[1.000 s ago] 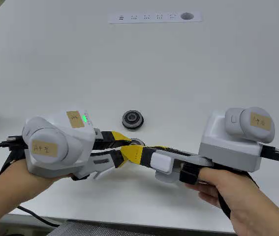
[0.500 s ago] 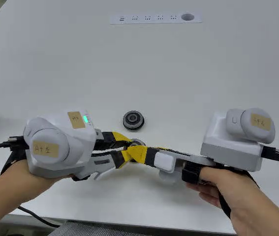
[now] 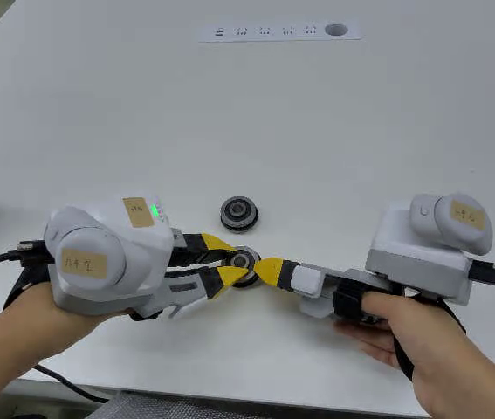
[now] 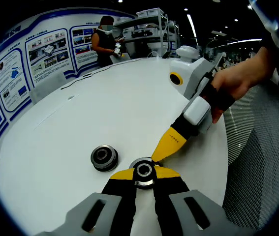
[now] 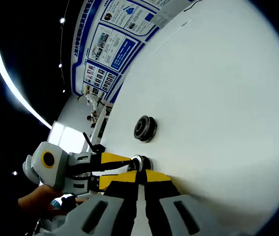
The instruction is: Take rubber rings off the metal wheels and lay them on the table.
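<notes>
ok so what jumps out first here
The left gripper clamps a metal wheel near the front edge of the table, and the right gripper, tips shut, touches it. A second wheel sits just beyond them.

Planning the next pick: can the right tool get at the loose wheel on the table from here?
Probably yes: loose wheel lies on bare table just beyond the right tool, nothing between. That tool is shut against the held wheel in the left tool.
</notes>
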`<state>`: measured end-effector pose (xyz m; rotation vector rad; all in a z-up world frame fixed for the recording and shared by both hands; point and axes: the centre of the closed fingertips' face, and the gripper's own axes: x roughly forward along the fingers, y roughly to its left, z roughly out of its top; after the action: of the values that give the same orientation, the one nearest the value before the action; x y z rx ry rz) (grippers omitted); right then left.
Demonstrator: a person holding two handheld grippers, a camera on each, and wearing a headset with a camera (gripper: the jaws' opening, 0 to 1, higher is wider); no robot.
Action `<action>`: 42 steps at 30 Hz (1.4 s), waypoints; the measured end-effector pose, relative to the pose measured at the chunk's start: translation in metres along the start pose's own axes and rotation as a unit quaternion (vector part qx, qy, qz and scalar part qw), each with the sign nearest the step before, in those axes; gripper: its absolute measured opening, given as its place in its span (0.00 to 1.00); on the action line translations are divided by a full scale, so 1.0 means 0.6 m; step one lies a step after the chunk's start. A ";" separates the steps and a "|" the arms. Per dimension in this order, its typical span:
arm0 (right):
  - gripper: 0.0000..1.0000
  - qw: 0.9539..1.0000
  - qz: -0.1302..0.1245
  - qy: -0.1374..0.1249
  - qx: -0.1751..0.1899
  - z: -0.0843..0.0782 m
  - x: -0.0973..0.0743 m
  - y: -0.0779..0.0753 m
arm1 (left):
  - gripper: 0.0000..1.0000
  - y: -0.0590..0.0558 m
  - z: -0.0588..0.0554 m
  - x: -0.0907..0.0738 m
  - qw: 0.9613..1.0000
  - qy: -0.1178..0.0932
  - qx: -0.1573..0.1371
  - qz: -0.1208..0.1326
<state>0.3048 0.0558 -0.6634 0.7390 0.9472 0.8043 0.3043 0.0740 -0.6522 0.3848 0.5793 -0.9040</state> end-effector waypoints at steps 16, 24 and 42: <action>0.02 1.000 0.001 -0.002 0.003 0.003 -0.003 0.003 | 0.12 -0.001 0.000 -0.001 1.000 0.002 0.001 -0.001; 0.01 1.000 -0.010 -0.008 -0.020 0.003 -0.003 0.007 | 0.12 -0.001 -0.001 0.000 1.000 0.005 0.001 -0.001; 0.01 0.997 -0.016 -0.003 -0.078 0.005 0.000 0.014 | 0.12 0.000 0.000 -0.001 1.000 0.006 -0.001 0.000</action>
<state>0.3057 0.0595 -0.6554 0.5895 0.8773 0.8377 0.3038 0.0744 -0.6521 0.3872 0.5910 -0.9021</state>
